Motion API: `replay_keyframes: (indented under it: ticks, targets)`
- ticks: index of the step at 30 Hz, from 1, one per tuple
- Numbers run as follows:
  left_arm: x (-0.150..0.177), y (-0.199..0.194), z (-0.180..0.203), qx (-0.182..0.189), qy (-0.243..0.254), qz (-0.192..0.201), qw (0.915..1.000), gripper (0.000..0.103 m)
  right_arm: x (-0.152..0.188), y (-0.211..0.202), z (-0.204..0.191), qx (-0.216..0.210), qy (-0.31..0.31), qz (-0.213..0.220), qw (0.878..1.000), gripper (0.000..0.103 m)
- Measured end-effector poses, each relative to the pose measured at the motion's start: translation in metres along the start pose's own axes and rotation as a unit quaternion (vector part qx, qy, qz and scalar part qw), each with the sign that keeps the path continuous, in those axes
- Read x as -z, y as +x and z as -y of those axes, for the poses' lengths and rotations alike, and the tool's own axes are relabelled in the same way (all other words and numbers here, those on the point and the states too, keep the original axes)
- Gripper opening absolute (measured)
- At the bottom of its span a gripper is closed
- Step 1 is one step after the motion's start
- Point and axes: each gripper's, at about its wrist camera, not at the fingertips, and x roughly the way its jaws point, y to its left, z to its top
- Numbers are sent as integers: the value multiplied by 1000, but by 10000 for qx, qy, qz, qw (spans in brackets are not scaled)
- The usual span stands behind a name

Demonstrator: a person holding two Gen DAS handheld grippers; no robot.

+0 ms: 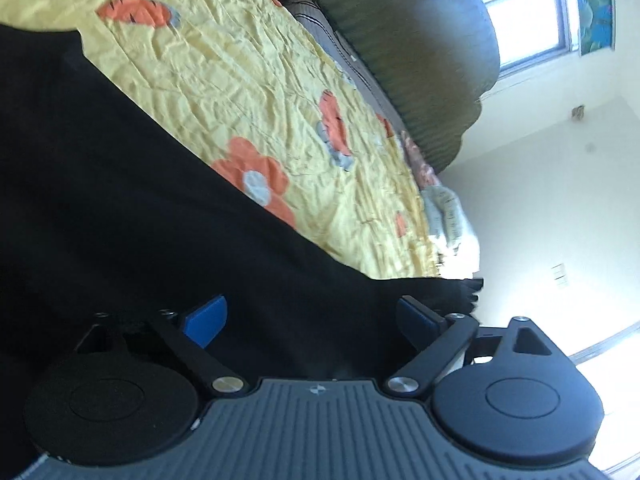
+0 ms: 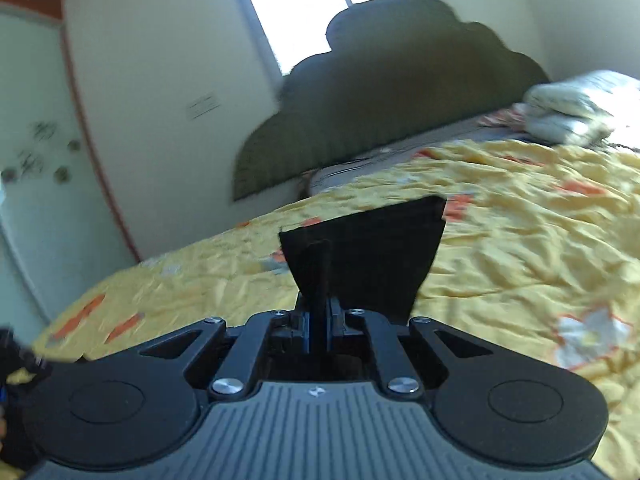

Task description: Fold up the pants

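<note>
In the left wrist view, which is rolled sharply to one side, the left gripper (image 1: 310,320) has its jaws standing wide apart, the blue pads (image 1: 206,320) well clear of each other and pressing on nothing. The black pants (image 1: 120,208) fill the left and lower part of this view, spread over the yellow bedspread (image 1: 256,92) with its orange flowers; the dark cloth runs beneath and between the open jaws, and one end of it reaches the edge of the bed near the right jaw. Beyond the bedspread stands a green scalloped headboard (image 1: 384,40), with a bright window (image 1: 524,12) behind it and a pale folded blanket (image 1: 448,216) at the far edge of the bed. In the right wrist view, the right gripper (image 2: 319,320) has its jaws together, clamped on a fold of the pants (image 2: 372,248), which rises from the pads as a dark flap held above the bedspread (image 2: 520,240). The picture is blurred towards its edges. The headboard (image 2: 384,92) stands at the far side of the bed below the window (image 2: 320,4), the pale blanket (image 2: 572,108) lies at the far right, and a cream wall (image 2: 160,80) closes the left side.
</note>
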Motion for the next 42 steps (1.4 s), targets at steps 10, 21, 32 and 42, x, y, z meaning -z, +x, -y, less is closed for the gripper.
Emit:
replay_keyframes:
  ticks: [10, 21, 32, 42]
  targets:
    - [-2, 61, -12, 686, -1039, -345, 9916, 97, 54, 16, -92, -1142, -1088, -842, 9839, 7]
    - [-13, 35, 2, -368, 297, 195, 9987, 9, 60, 1, -122, -1591, -1731, -876, 9680, 7]
    - [-14, -37, -11, -1827, 1397, 1207, 9657, 5, 78, 26, -191, -2460, -2334, -1056, 9348, 7]
    - [0, -44, -19, -2354, 1819, 1414, 9442, 7, 92, 38, -208, -2707, -2404, -1381, 9219, 8]
